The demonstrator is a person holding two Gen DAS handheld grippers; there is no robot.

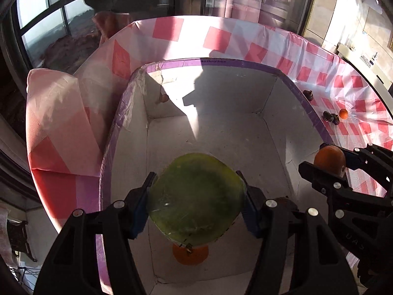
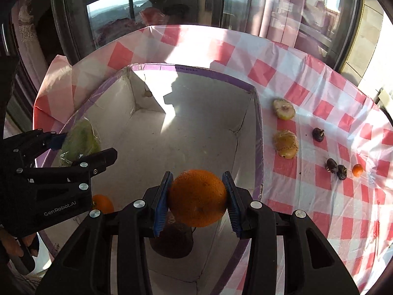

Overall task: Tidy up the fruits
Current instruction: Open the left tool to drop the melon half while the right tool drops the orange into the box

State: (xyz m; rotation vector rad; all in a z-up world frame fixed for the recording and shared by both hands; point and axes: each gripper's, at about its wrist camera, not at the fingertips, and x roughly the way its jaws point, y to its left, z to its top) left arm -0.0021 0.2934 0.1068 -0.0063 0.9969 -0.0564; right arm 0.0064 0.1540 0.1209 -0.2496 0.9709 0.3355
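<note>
At the bottom centre of the left wrist view, the left gripper [image 1: 196, 191] clamps a wrapped green fruit [image 1: 196, 199] above the white box [image 1: 245, 132]. In the right wrist view's lower centre, the right gripper [image 2: 197, 196] pinches an orange [image 2: 197, 198] over the box's right side. A smaller orange [image 1: 190, 255] lies inside. Further right, loose fruits [image 2: 286, 143] dot the checkered surface [image 2: 343, 196].

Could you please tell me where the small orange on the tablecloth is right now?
In the right wrist view, the small orange lies far right on the tablecloth, just right of two dark fruits, outside the box.
</note>
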